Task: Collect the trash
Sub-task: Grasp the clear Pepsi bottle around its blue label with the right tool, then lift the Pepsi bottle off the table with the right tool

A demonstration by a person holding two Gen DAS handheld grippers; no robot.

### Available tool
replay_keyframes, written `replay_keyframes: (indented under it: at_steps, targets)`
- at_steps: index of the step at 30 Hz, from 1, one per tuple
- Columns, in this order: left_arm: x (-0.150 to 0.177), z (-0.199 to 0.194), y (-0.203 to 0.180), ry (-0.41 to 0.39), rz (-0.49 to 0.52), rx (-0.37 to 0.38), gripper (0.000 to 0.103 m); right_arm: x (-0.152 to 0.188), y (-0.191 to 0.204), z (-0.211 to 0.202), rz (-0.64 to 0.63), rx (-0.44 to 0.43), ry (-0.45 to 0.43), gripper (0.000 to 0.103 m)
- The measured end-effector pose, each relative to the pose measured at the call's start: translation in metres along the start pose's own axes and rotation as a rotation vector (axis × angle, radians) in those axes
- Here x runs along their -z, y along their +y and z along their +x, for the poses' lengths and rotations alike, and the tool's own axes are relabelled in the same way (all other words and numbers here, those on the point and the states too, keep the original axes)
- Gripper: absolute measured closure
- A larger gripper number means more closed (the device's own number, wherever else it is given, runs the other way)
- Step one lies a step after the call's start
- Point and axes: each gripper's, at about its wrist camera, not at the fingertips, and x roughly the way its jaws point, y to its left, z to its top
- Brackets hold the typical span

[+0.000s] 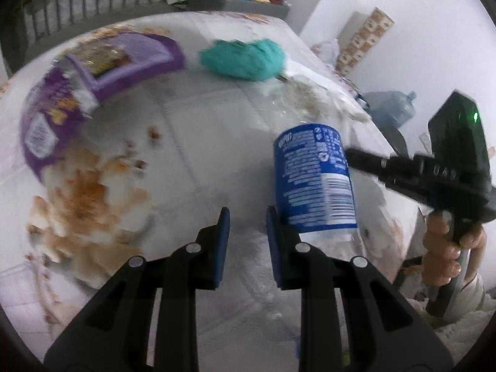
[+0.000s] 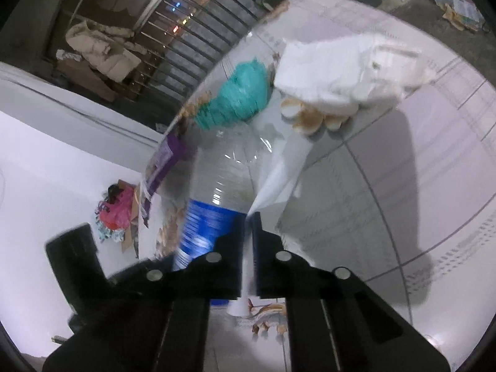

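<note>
A clear plastic bottle with a blue label (image 1: 314,183) lies on the white table, just right of my left gripper (image 1: 248,217), which is open and empty. The bottle's label touches or nearly touches the right finger. My right gripper (image 1: 350,155) reaches the bottle from the right. In the right wrist view my right gripper (image 2: 248,220) is nearly shut on a thin white sheet (image 2: 276,176), with the bottle (image 2: 217,192) against its left finger. A purple snack bag (image 1: 77,93), a teal crumpled wrapper (image 1: 245,59) and brown-stained food scraps (image 1: 83,198) lie on the table.
White crumpled paper and shell-like scraps (image 2: 338,74) lie beyond the bottle. The table edge (image 1: 381,142) runs down the right, with a water jug (image 1: 390,108) on the floor. A railing (image 2: 198,43) stands behind.
</note>
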Motion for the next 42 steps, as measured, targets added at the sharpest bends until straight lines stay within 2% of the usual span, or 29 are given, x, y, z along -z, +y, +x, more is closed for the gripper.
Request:
replay_keyframes:
  at_steps: [4,8,12,15,19,20,21,23,27,30,34,42]
  targets:
    - [0.007,0.008,-0.014,0.005,-0.002,0.045,0.082,-0.006,0.014,-0.026,-0.052,-0.015,-0.078,0.099]
    - [0.009,0.004,-0.015,-0.020,-0.005,0.050,0.082,-0.011,0.030,-0.052,-0.100,-0.038,-0.151,0.100]
    - [0.009,-0.010,-0.009,-0.061,-0.022,0.039,0.082,-0.015,0.031,-0.060,-0.108,0.018,-0.190,0.099]
    - [0.007,-0.018,-0.005,-0.086,-0.022,0.038,0.081,-0.014,0.015,-0.050,-0.028,0.045,-0.142,0.098]
    - [0.010,-0.019,-0.002,-0.080,-0.015,0.038,0.081,-0.001,0.008,-0.033,0.019,0.004,-0.062,0.096]
    - [0.011,-0.017,0.000,-0.068,-0.021,0.038,0.081,0.001,0.010,-0.030,0.016,-0.005,-0.047,0.084]
    - [0.013,-0.015,0.001,-0.060,-0.024,0.041,0.081,0.002,0.013,-0.024,0.009,-0.014,-0.020,0.068]
    - [0.016,-0.009,0.001,-0.039,-0.030,0.052,0.081,0.005,0.020,-0.014,-0.013,-0.011,0.009,0.060]
    - [0.021,-0.002,-0.001,-0.014,-0.028,0.076,0.082,0.007,0.029,0.002,-0.060,0.050,0.057,0.053]
    - [0.023,0.005,-0.006,0.009,-0.013,0.094,0.082,0.009,0.028,0.011,-0.064,0.088,0.079,0.052]
    - [0.023,0.011,-0.014,0.023,0.015,0.099,0.082,0.010,0.028,0.018,-0.071,0.101,0.101,0.046]
    - [0.015,0.015,-0.020,0.019,0.051,0.077,0.083,0.012,0.028,0.022,-0.101,0.113,0.114,0.045]
